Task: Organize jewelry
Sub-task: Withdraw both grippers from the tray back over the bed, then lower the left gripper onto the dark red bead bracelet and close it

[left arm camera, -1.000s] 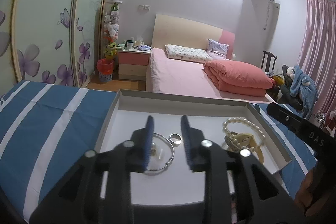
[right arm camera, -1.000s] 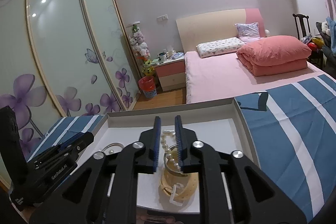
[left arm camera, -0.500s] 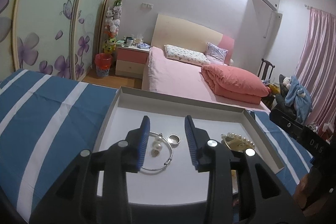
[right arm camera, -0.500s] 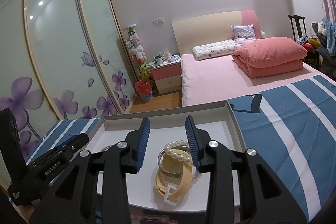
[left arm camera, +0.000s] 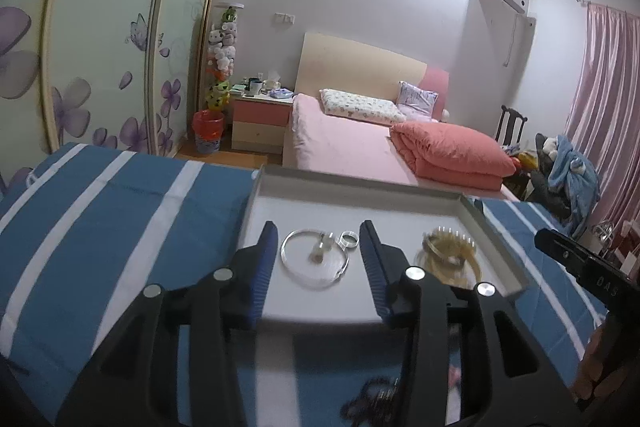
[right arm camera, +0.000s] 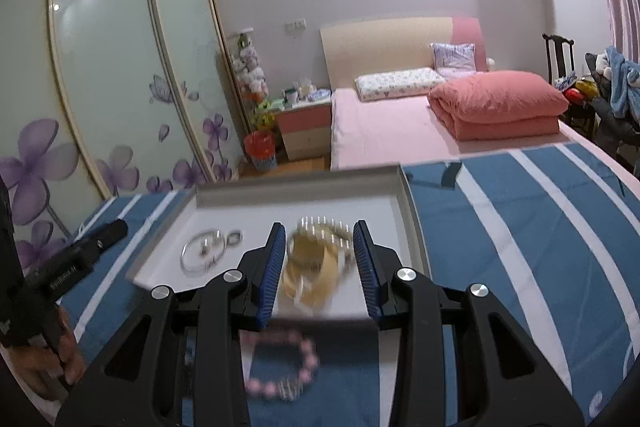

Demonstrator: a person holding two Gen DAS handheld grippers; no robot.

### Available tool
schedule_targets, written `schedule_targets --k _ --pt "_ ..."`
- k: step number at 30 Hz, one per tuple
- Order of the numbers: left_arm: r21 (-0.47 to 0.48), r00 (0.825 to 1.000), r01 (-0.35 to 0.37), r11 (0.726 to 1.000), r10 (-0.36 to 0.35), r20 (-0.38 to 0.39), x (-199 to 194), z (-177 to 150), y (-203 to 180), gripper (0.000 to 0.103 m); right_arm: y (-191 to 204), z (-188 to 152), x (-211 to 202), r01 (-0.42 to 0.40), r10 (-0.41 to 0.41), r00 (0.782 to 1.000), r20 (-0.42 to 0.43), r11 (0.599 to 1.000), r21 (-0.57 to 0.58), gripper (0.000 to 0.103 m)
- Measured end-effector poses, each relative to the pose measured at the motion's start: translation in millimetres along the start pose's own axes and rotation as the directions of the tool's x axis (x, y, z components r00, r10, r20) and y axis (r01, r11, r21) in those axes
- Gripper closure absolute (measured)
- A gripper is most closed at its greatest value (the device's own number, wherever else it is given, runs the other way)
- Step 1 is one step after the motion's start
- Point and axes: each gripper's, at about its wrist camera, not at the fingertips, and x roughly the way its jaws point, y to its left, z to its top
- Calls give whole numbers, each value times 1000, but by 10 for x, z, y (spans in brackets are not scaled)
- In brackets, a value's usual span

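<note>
A white tray [left arm camera: 360, 183] lies on a blue-and-white striped cloth. In it are a silver bangle [left arm camera: 314, 263], a small pearl piece [left arm camera: 322, 247] inside the bangle, and a silver ring [left arm camera: 349, 239]. At its right end is a blurred heap of a cream watch and a pearl bracelet [right arm camera: 316, 261]. My left gripper [left arm camera: 317, 227] hovers at the tray's near edge. Its jaws are opening and grip nothing; the bangle shows beyond the gap. My right gripper [right arm camera: 319, 227] stands open in front of the heap, apart from it. A pink bead bracelet [right arm camera: 282, 367] lies on the cloth under the right gripper.
Dark beads [left arm camera: 374, 397] lie on the cloth near the front edge under my left gripper. A person's hand [right arm camera: 40, 359] holds the left gripper's handle. Beyond the table are a pink bed [left arm camera: 344, 147], a nightstand [left arm camera: 260, 123], a wardrobe with flower doors [right arm camera: 100, 67] and a chair with clothes [left arm camera: 560, 171].
Both grippers drew back from the tray and widened. The right gripper let go of the pearl bracelet, which now rests on the watch. The pink bracelet and dark beads came into view.
</note>
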Motion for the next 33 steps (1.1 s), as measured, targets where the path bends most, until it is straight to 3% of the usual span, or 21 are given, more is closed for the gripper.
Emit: schedule_targets --k 5,10,14,18,21,28,33 --pt "11 1000 -2 1000 2 -19 -221 -183 50 58 -42 -176 -58 -1 1 999 -50 1000 3 66" --pt "59 996 36 998 -30 -87 -270 -381 -47 58 -66 -300 -80 -10 11 997 -79 1000 13 66" --pt "99 977 112 989 -92 -192 -225 -578 -230 58 -88 -350 -111 -18 19 996 -84 1000 18 66" --pt "132 958 157 979 -118 -262 -180 -699 -414 47 -83 -354 -134 -24 26 996 -81 999 22 66" --pt "160 952 153 975 -101 -290 -119 -761 -509 42 -100 -359 -143 -28 30 996 -81 999 27 66" --pt "198 919 115 973 -28 -393 145 -832 -611 42 -143 -362 -158 -32 34 996 -79 999 38 66" --pt "255 917 84 963 25 -397 183 -849 -680 43 -166 -365 -145 -33 37 996 -84 999 42 66"
